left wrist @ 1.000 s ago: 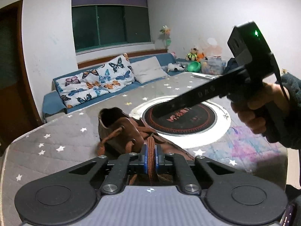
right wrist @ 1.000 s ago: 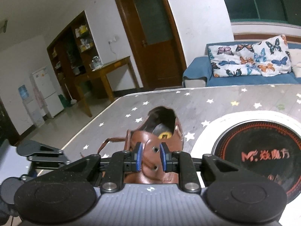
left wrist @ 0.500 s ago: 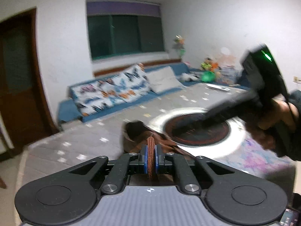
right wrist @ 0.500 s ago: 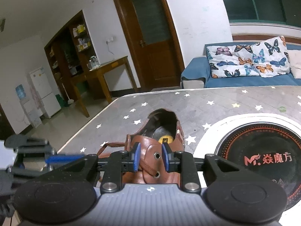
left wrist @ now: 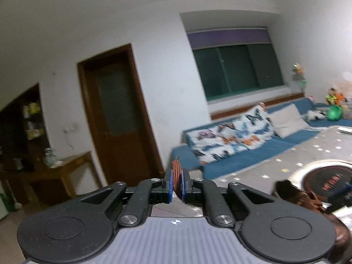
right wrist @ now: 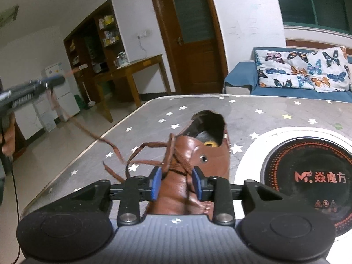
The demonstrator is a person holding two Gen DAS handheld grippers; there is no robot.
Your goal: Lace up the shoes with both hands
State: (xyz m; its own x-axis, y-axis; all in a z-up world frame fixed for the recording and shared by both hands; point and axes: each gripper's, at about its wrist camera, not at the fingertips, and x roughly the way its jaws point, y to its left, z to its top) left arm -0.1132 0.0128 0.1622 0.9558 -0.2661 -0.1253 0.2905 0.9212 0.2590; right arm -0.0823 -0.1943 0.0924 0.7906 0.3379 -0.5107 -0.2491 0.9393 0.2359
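1. Nearest in is the right gripper (right wrist: 177, 183), released: its blue pads stand apart on either side of the shoe's (right wrist: 193, 165) laced front and pinch nothing. It sits low over the toe end and looks along the shoe toward the heel opening.
2. The shoe rests on the starred tabletop (right wrist: 154, 118) just left of the round black hob (right wrist: 308, 171). Its long axis runs straight away from the right gripper, toe near and heel far.
3. The lace (right wrist: 110, 146) leaves the eyelets on the shoe's left side. One slack loop lies on the tabletop beside the shoe, and a loose tip lies nearer the edge.
4. The long strand climbs up and to the left, off the tabletop edge, to the left gripper (right wrist: 54, 80), held high and well away from the shoe.
5. In its own view the left gripper (left wrist: 176, 184) is clenched on the lace (left wrist: 176, 173), with the end poking up between the pads.
6. My judgement: any further pull runs up and leftward along that strand, and the right gripper is by far the nearer one for steadying the shoe or working the eyelets.
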